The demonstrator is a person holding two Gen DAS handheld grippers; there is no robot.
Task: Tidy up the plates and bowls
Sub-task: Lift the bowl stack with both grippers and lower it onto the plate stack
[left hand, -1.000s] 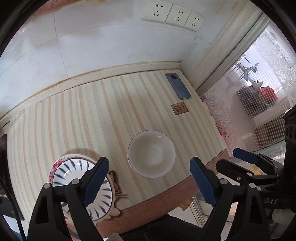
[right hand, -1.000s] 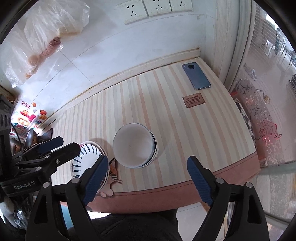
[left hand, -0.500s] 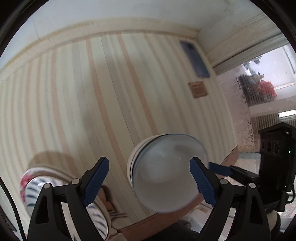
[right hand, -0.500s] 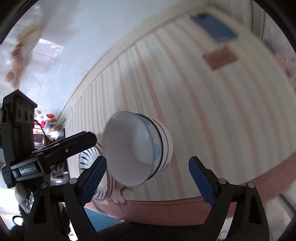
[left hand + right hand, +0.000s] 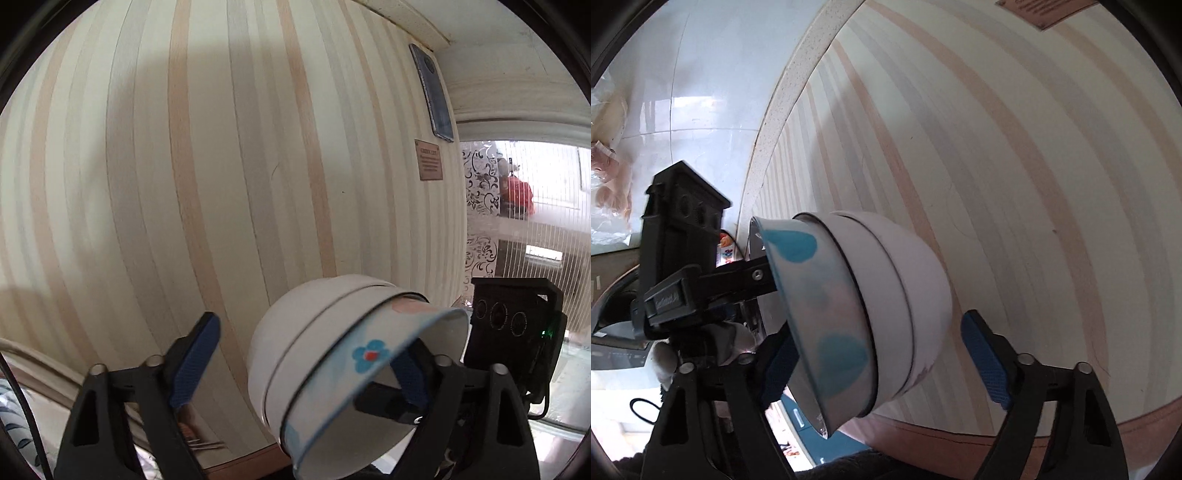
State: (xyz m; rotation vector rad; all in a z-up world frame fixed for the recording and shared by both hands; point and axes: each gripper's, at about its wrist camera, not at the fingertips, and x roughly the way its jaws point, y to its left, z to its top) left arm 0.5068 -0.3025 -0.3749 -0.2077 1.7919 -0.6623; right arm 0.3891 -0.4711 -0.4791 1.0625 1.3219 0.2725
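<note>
Both wrist cameras look steeply down at the striped worktop (image 5: pixel 229 166) from close above it. The left view faces towards its far right corner; the right view looks in from the other side, towards the back edge and wall. They share the stacked bowls (image 5: pixel 332 354) near the front edge.

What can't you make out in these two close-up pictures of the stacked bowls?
- Left wrist view: the bowl stack hides the left gripper's right pad, so any contact is unclear.
- Right wrist view: the stack covers the right gripper's left pad.
- Both views: the label's print is too small.
</note>
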